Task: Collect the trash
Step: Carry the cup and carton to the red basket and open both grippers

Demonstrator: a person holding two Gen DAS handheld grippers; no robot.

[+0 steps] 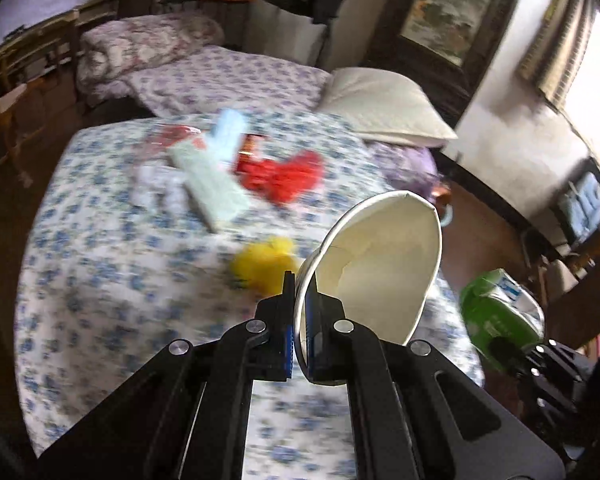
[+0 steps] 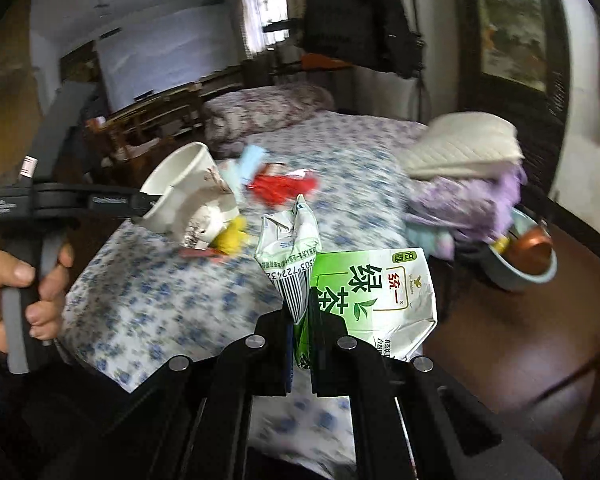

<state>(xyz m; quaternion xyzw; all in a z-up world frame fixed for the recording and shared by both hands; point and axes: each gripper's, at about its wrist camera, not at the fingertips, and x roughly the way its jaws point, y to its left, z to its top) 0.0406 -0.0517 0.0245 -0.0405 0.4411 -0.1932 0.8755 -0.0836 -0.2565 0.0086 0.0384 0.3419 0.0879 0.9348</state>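
left gripper (image 1: 300,320) is clenched on a paper cup (image 1: 380,264), right gripper (image 2: 300,340) on a green carton (image 2: 364,292); red wrapper (image 1: 284,176), yellow scrap (image 1: 266,262) and blue packs (image 1: 212,184) remain on the bed (image 1: 100,280).

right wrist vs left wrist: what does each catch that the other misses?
Right wrist only: the person's hand on the left gripper's handle, the printed front of the green tea carton, and a blue bowl past the bed.

Left wrist only: the inside of the paper cup, seen from behind its pinched rim.

Both: cup, carton, the floral bed, red wrapper, yellow scrap, white pillow.
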